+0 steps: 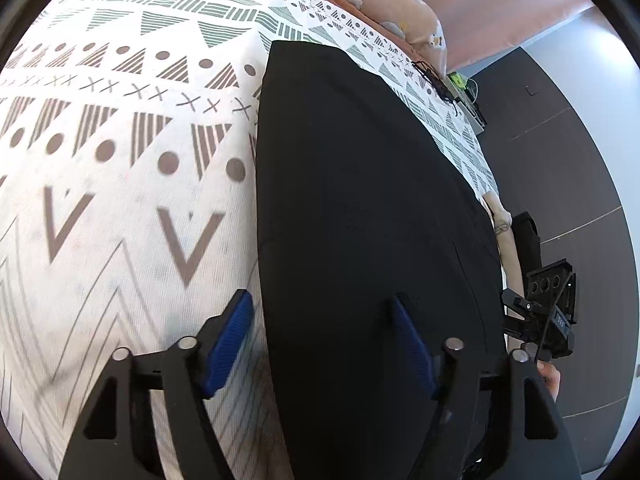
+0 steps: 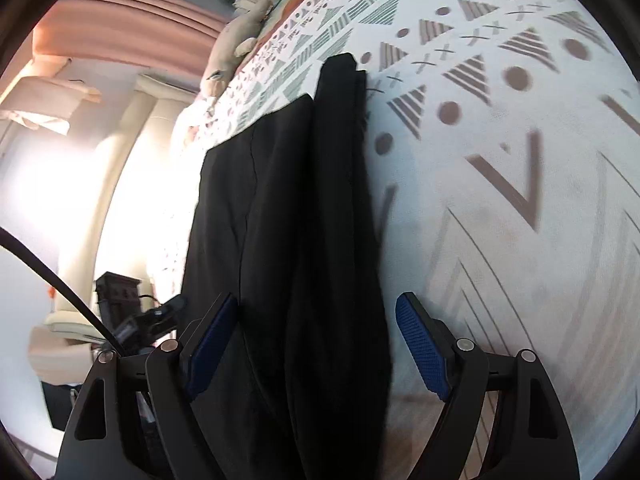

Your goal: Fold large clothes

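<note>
Garment: black garment (image 1: 360,200) lying lengthwise on the patterned bedspread (image 1: 120,128), part folded.
Left gripper (image 1: 324,336): jaws wide, nothing clamped, above the garment's edge.
Right gripper (image 2: 316,340): jaws wide, straddling the fold, not pressing.
Surroundings: peach pillow (image 1: 416,20) at the bed's far end; curtain (image 2: 132,12) beyond.

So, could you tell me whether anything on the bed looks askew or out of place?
Mostly tidy. The black garment lies flat on the patterned bedspread, but in the right wrist view its far end is uneven: one folded strip reaches further than the rest.
</note>
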{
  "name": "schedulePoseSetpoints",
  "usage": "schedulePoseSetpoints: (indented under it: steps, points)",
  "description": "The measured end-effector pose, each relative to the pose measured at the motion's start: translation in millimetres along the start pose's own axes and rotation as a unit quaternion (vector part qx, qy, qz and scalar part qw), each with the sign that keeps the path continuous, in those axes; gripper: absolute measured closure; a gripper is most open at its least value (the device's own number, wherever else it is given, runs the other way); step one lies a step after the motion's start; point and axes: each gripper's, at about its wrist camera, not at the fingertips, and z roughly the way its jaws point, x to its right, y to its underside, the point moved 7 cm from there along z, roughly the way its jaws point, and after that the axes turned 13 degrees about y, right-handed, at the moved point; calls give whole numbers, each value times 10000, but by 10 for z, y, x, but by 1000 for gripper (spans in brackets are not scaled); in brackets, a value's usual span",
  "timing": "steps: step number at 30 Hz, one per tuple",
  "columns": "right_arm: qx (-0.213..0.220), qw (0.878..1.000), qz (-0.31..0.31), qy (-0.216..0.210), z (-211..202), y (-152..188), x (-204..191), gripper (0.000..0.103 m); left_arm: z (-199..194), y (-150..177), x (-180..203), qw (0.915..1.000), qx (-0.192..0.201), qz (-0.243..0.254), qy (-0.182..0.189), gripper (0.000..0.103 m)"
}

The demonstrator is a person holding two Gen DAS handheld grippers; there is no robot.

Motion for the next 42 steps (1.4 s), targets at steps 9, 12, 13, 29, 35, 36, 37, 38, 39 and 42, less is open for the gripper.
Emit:
schedulePoseSetpoints:
  steps: [9, 12, 13, 29, 35, 36, 37, 38, 39, 42]
  points:
    - [-219, 9996, -140, -144, 559, -470, -175, 27, 240, -298, -86, 9998, 51, -180, -21, 36]
    - [-368, 9990, -127, -229, 714, -610, -232, 27, 312, -367, -114, 9996, -59, -260, -44, 36]
    - [-416, 9987, -90, -273, 757, -652, -237, 30, 329, -388, -125, 9995, -98, -306, -36, 36]
    - [111, 9970, -740, 207, 432, -538, -805, 87, -19, -329, 223, 9996, 118, 103, -243, 78]
    - [464, 9939, -966, 249, 172, -355, -1041, 88, -314, -178, 499, 9986, 421, 311, -71, 80]
    - [529, 9933, -997, 256, 132, -316, -1086, 89, -367, -147, 535, 9983, 460, 341, -49, 80]
    - [593, 9927, -1023, 254, 85, -273, -1128, 89, -405, -125, 559, 9981, 487, 365, -31, 81]
    - [639, 9921, -1047, 248, 38, -233, -1140, 89, -458, -93, 602, 9978, 525, 404, -7, 81]
    - [703, 9913, -1085, 230, -18, -186, -1169, 89, -517, -59, 656, 9973, 571, 459, 17, 81]
    - [869, 9895, -1141, 159, -217, -40, -1162, 89, -672, 23, 767, 9959, 679, 594, 93, 82]
